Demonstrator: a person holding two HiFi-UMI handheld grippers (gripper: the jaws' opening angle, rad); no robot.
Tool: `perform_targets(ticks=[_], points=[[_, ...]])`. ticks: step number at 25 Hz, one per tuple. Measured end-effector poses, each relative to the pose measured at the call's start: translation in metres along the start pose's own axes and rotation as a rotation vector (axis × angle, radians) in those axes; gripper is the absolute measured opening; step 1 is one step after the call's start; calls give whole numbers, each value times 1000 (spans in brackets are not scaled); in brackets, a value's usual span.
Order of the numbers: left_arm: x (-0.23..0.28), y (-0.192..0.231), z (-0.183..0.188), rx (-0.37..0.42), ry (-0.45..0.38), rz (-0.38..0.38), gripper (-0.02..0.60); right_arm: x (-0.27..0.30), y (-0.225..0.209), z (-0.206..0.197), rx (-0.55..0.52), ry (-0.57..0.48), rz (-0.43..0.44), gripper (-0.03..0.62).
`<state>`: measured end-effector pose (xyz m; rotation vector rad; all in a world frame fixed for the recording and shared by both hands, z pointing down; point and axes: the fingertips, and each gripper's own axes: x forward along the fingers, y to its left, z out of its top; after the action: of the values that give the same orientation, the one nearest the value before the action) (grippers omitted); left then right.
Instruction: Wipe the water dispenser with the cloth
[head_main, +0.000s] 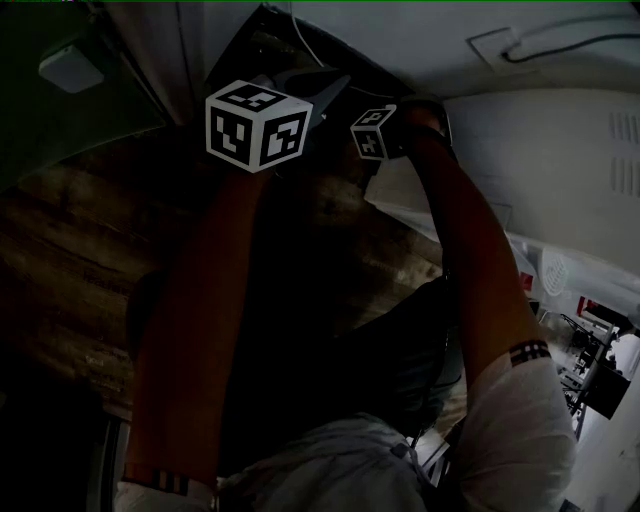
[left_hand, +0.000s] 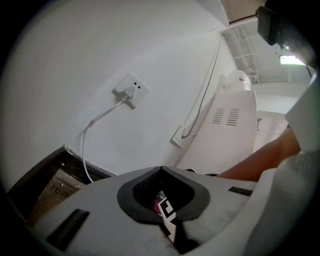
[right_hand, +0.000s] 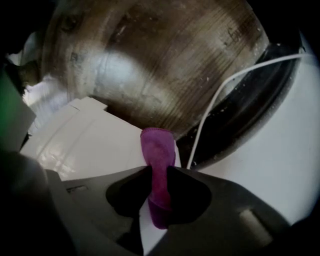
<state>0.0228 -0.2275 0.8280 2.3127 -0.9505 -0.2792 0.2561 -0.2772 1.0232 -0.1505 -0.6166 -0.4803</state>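
Right tool (right_hand: 159, 169) pinches one purple cloth (right_hand: 158, 145); left tool (left_hand: 161, 168) closed, empty.

L gripper (head_main: 300, 100) w/ marker cube (head_main: 258, 125) at 11 o'clock, R gripper (head_main: 385, 130) just beside it at 12. White water dispenser (head_main: 540, 170) at 3, wood floor (head_main: 70, 250) at 9. Dim pic.

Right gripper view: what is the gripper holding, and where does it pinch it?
The right gripper is shut on a purple cloth, pinching partway along its folded strip; a rounded end pokes past the jaws. The left gripper is shut, empty.
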Motion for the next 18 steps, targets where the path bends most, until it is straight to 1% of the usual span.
perform_targets(ticks=[3,10,13,18], points=[[-2,3,0,-6,-5,3,-2,-12,19,6,-29,-13,30,89],[1,8,-1,-6,-4,3,-2,-40,62,20,-117,-63,35,83],[3,6,0,-2,-7,-8,-2,-52,79,28,-140,-81,44,83],[0,10,1,-5,-10,-1,-2,-70,105,40,-170,-105,77,83]])
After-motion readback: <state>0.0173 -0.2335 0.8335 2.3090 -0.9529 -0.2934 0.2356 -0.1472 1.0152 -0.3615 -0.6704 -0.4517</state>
